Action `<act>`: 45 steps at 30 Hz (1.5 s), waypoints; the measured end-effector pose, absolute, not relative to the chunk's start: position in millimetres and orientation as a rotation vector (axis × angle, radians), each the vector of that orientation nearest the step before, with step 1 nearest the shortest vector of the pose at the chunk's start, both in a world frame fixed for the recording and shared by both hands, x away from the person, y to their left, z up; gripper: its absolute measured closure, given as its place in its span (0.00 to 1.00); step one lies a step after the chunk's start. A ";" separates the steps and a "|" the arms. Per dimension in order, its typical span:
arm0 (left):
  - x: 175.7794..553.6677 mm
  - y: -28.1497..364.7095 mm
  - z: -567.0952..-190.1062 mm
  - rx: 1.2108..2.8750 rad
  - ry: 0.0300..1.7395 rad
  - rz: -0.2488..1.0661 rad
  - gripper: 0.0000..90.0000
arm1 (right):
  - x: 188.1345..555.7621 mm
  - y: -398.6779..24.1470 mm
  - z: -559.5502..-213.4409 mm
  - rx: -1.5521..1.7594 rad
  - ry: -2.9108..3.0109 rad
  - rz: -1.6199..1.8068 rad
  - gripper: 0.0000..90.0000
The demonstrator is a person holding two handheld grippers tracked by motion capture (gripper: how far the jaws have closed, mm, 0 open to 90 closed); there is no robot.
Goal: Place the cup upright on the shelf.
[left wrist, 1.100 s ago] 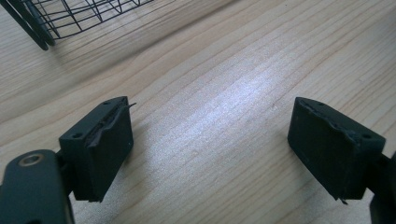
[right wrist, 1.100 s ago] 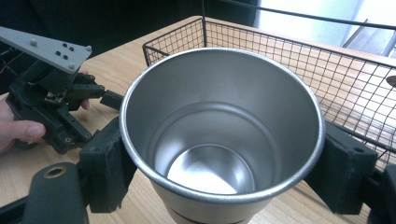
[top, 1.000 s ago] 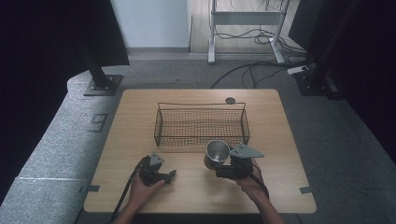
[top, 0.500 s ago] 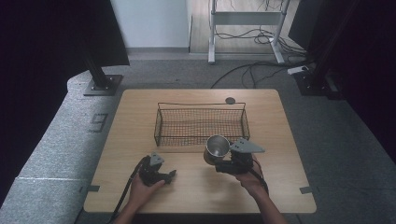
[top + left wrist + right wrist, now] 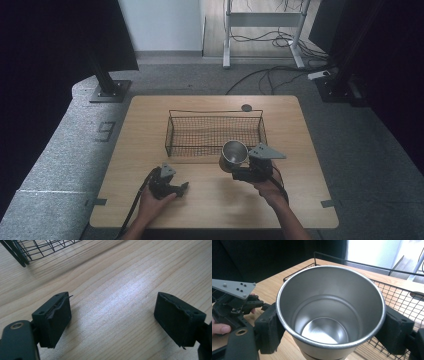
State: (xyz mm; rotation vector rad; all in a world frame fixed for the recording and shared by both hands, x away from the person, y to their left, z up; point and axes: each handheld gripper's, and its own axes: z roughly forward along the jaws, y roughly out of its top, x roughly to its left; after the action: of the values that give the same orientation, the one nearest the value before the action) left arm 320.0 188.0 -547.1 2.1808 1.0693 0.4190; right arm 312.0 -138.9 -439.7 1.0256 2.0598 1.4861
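A steel cup hangs above the table by the near right edge of the black wire basket. My right gripper is shut on it; in the right gripper view the black pads press both sides of the cup, whose empty inside faces the camera. My left gripper rests low over the table near the front left, held by a hand. In the left gripper view its two fingers stand wide apart over bare wood, with nothing between them.
The wooden table carries the wire basket at its middle and a small dark round disc at the far edge. A basket corner shows at the upper left of the left gripper view. Cables and stands lie on the floor beyond.
The right gripper has lifted the cup slightly and carried it a little toward the basket. The left gripper has stayed where it was.
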 end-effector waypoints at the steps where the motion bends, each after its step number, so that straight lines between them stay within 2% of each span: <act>1: 320.0 188.0 -547.1 2.181 1.070 0.419 0.16 | 312.4 -138.9 -439.6 1.026 2.059 1.486 0.20; 45: 320.1 188.3 -547.0 2.184 1.068 0.418 0.16 | 345.0 -140.5 -421.9 1.062 2.042 1.480 0.20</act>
State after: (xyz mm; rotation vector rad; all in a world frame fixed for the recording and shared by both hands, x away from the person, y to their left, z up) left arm 320.1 188.3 -547.0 2.1840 1.0684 0.4177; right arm 345.0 -140.5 -421.9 1.0617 2.0424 1.4801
